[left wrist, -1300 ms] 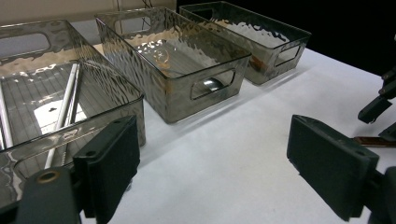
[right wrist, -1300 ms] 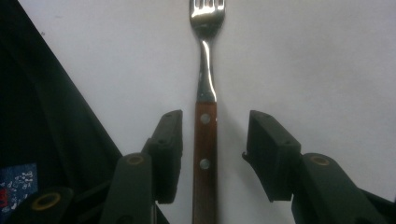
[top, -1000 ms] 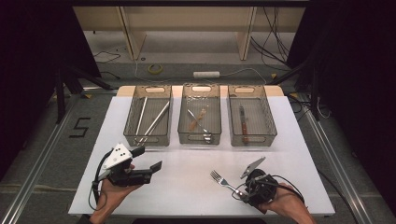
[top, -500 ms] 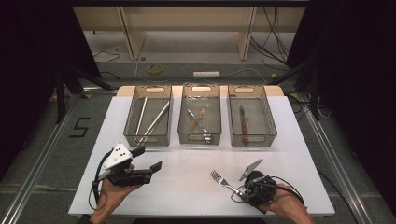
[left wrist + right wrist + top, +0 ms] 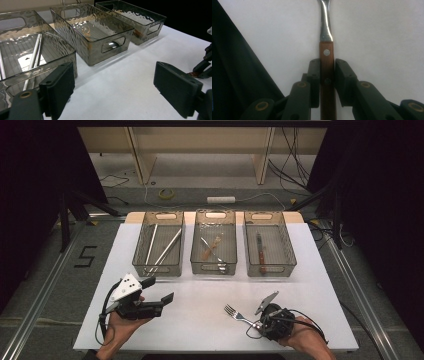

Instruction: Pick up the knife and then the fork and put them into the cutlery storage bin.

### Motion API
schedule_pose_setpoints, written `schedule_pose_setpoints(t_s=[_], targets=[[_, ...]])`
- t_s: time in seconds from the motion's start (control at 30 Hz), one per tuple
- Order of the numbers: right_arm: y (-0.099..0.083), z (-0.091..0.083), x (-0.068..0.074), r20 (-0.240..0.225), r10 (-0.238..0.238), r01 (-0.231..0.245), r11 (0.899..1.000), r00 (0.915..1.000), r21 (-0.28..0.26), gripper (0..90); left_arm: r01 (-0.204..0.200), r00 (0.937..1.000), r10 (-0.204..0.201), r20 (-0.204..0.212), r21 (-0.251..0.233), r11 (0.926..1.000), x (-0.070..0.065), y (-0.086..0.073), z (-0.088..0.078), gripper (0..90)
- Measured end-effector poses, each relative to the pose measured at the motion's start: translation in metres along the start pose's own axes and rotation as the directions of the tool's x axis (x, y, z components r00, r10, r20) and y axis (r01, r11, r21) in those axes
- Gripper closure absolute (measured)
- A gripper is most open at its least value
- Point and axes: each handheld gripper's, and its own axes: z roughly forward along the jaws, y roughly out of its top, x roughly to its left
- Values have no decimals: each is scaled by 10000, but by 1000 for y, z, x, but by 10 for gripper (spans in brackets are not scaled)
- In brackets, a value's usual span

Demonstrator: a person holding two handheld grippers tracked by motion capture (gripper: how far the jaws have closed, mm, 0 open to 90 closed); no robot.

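**Fork clamped at the table's near edge**

The right gripper (image 5: 256,319) has just been closing, and its jaws now pinch the wooden handle of the fork (image 5: 326,62). The fork lies on the white table (image 5: 200,320) at about five o'clock, prongs pointing to ten o'clock. The left gripper (image 5: 159,293), at seven o'clock, holds its jaws wide apart with nothing between them.

Fork (image 5: 326,65): brown wooden handle, silver metal neck. Gripper pads (image 5: 314,75): black. Table (image 5: 200,320): white. Bins (image 5: 92,47): smoky grey, rippled.
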Motion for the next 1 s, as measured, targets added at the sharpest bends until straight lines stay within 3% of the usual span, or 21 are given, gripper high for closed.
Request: schedule_pose_setpoints(t_s=[0.63, 1.0], targets=[[7, 1, 2, 124, -254, 248, 9987, 9996, 442, 772, -11, 10000, 11, -5, 9, 10000, 0, 0, 1, 166], [7, 0, 1, 84, -361, 358, 9984, 9993, 428, 775, 18, 10000, -18, 1, -1, 10000, 1, 0, 1, 166]])
